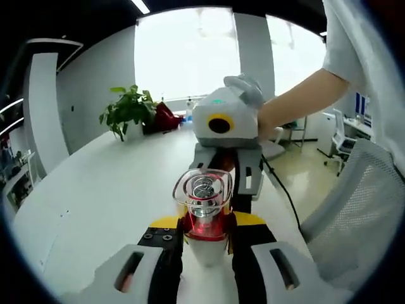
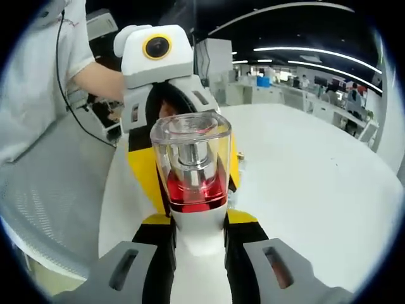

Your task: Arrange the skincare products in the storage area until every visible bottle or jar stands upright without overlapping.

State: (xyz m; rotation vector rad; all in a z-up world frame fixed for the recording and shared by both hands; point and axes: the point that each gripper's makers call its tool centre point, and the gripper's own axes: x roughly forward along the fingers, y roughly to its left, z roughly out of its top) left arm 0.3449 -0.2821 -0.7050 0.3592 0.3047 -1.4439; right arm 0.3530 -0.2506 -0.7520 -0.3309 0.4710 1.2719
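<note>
The white table [image 1: 95, 190] lies bare and open to the left gripper's [image 1: 205, 244] left and beyond, up to a potted plant [image 1: 126, 114] near its far edge. Straight ahead the bottle [image 1: 204, 212] and the right gripper [image 1: 228, 149] block the way, and a mesh chair [image 1: 354, 209] crowds the table's near side.

bottle [image 1: 204, 212] base hidden between my jaws | its label unreadable | far desks [image 2: 297, 85] too small to make out

Open-plan office, desks [image 2: 297, 95], mesh chair [image 1: 354, 209], ceiling striplights [image 2: 304, 49]
</note>
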